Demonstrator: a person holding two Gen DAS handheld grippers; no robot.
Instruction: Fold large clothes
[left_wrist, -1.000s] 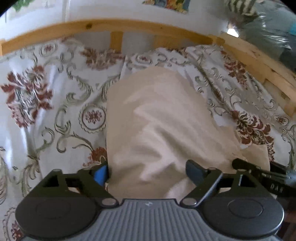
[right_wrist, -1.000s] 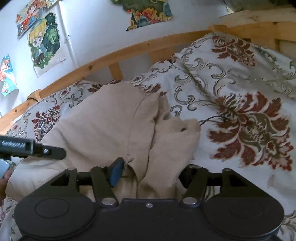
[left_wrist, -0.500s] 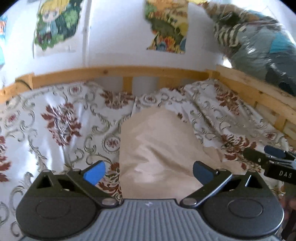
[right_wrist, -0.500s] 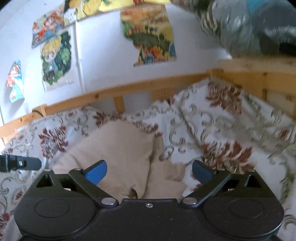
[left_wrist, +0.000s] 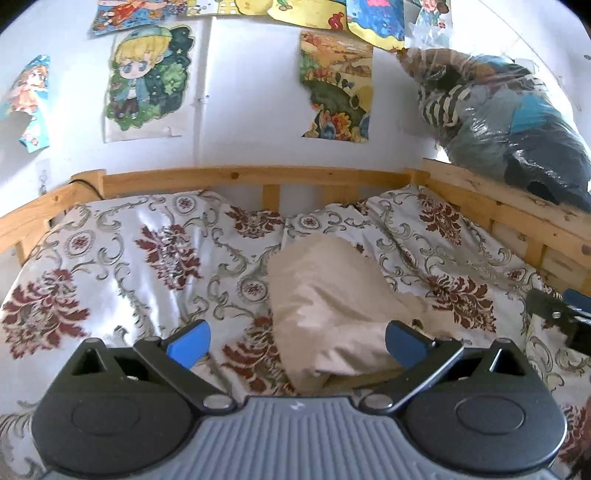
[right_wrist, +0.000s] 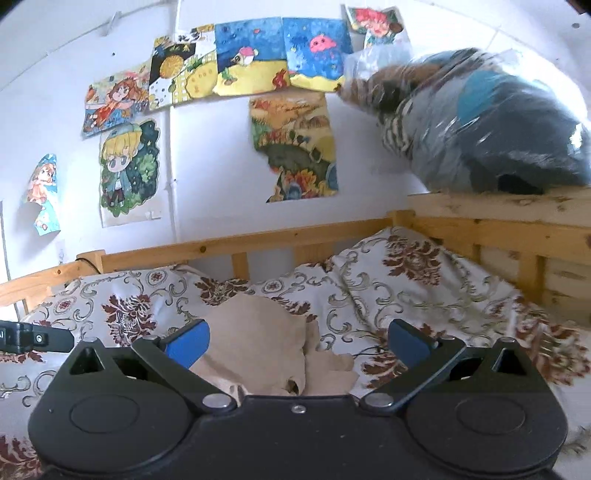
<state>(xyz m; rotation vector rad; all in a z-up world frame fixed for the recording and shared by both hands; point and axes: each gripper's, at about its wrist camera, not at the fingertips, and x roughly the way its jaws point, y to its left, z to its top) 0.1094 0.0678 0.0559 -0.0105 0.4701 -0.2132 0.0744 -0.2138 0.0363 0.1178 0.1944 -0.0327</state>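
Observation:
A beige garment (left_wrist: 332, 306) lies folded in a rough heap on the floral bedcover (left_wrist: 140, 258), one loose flap sticking out at its right side. My left gripper (left_wrist: 295, 341) hovers above and in front of it, open wide, with nothing between the blue pads (left_wrist: 188, 341). In the right wrist view the same beige garment (right_wrist: 258, 343) lies below and beyond my right gripper (right_wrist: 295, 341), which is also open wide and empty. Each gripper shows at the edge of the other's view: the right gripper (left_wrist: 557, 314) and the left gripper (right_wrist: 33, 338).
A wooden bed frame (left_wrist: 240, 175) rails the bed at the back and right. A clear plastic bag of clothes (left_wrist: 509, 122) sits on the right rail's ledge. Drawings and posters (left_wrist: 147, 74) hang on the white wall. A dark cable (left_wrist: 85, 184) runs over the rail's left corner.
Both grippers have pulled back and risen away from the beige garment. Their jaws spread wider and the cloth that was between them now lies free on the bed.

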